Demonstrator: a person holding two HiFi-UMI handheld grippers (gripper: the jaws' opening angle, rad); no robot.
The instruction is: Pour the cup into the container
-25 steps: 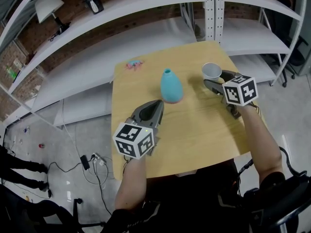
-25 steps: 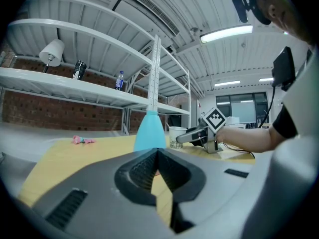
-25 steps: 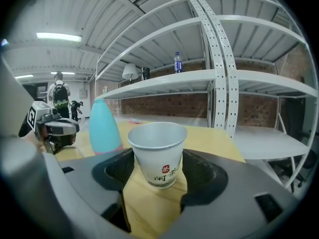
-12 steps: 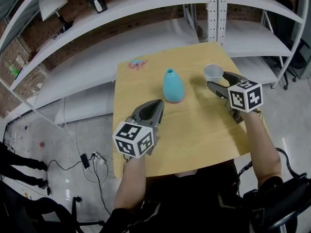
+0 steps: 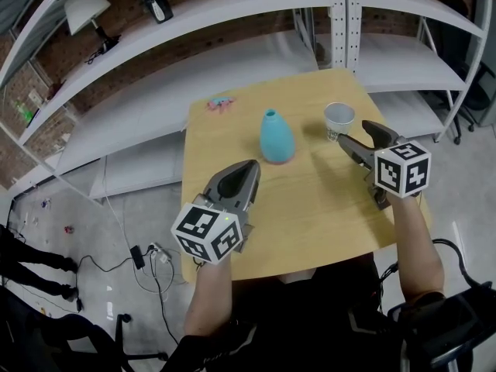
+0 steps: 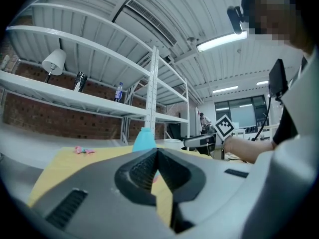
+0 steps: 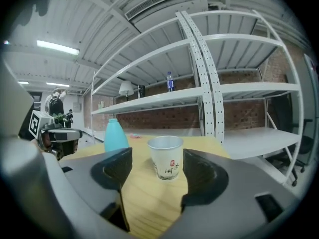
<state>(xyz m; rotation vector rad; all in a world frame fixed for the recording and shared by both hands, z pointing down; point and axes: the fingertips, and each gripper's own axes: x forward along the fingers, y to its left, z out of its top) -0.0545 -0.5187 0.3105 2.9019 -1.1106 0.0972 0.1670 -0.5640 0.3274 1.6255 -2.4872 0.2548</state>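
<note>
A white paper cup (image 5: 339, 118) (image 7: 166, 157) stands upright near the far right of the wooden table (image 5: 310, 215). A teal vase-shaped container (image 5: 275, 136) (image 7: 115, 135) (image 6: 144, 139) stands to its left. My right gripper (image 5: 357, 135) (image 7: 156, 171) hangs just short of the cup, open. Its jaws have just been opening, and nothing is between them; the cup stands beyond the tips. My left gripper (image 5: 248, 169) (image 6: 155, 152) hovers in front of the container, shut and empty.
A small pink thing (image 5: 218, 101) lies at the table's far left corner. White shelving (image 5: 232, 10) with a lamp and bottles rises behind the table. Cables lie on the floor (image 5: 143, 258) to the left.
My right gripper has drawn back from the cup toward me and risen a little, its jaws wider. The left gripper has lifted slightly. Cup and container stand as before.
</note>
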